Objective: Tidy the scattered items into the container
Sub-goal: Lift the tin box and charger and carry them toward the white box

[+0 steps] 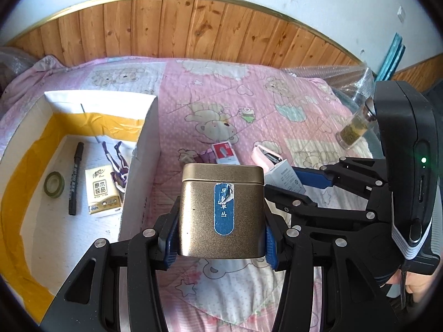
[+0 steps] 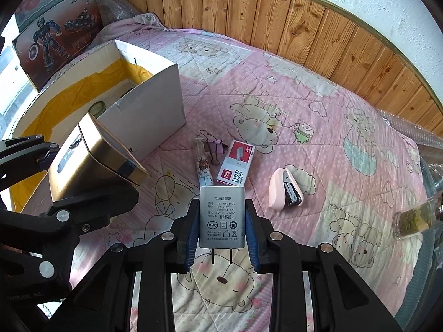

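My left gripper is shut on a gold tea tin with a blue label, held above the bedspread just right of the white cardboard box. The tin also shows in the right wrist view. My right gripper is shut on a grey power adapter, prongs pointing back at the camera. The box holds a black marker, a tape roll and a tissue pack. On the bedspread lie a staples box, a pink stapler and a small tube.
A glass jar with dried herbs lies at the right edge of the bed. A wooden panel wall runs behind the bed. A toy robot carton stands behind the box. Bubble wrap lies at the far right.
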Demonstrator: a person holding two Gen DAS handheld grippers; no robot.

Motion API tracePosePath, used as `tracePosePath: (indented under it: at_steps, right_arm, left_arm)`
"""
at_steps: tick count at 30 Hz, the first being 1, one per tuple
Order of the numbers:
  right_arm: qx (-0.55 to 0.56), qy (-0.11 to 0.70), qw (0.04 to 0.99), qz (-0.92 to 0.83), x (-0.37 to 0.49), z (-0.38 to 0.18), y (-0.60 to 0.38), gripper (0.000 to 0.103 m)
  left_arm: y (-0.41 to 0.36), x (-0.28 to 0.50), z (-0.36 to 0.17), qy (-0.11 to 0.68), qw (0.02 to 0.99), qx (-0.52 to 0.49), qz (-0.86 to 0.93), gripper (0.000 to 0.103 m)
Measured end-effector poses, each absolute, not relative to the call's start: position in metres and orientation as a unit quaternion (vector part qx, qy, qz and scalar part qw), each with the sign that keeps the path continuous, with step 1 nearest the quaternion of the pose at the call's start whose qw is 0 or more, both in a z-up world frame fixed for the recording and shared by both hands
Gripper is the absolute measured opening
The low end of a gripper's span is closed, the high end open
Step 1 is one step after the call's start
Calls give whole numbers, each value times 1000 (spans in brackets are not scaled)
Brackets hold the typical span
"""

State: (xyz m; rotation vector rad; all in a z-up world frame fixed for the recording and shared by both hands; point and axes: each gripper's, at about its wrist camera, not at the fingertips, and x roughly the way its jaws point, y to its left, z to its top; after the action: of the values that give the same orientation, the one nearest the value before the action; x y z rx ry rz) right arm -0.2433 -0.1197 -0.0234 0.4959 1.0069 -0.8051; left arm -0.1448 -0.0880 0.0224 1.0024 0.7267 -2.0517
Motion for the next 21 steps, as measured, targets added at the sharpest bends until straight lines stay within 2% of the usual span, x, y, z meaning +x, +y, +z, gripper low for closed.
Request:
tracePosePath:
  at_steps: [21]
  right_arm:
    - [232, 416, 796, -374, -216, 7, -105, 32]
  left_arm:
    - [-92, -97, 44, 293, 375, 357, -804, 51]
